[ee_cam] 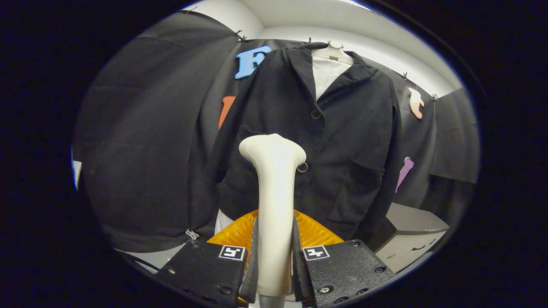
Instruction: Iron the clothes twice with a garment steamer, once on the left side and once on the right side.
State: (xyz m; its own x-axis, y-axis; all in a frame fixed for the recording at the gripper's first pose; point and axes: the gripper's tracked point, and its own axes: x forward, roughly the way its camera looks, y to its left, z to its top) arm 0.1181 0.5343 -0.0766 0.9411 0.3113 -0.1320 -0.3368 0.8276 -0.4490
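The gripper (274,261) has both fingers pressed against the white handle of the garment steamer (274,205), one on each side, so the tool stands up between them with its flared head (272,149) pointing at the clothes. Just beyond the head hangs a black jacket (308,141) on a pale hanger (333,52), a white shirt (325,75) showing at the open collar. From here the head sits a little to one side of the button line, about level with the lower button (302,167), over the jacket's front panel.

I cannot tell whether the head touches the cloth or hangs just off it. To do this pass well, I would say the head ought to lie flat against the panel and travel in one slow straight run along it, keeping off the buttons and the pocket edge (364,164). The grip looks firm and centred, which should keep the head from twisting. The other side of the front then wants the same treatment. A pale cabinet (411,235) stands low beside the jacket, well apart from the stroke.
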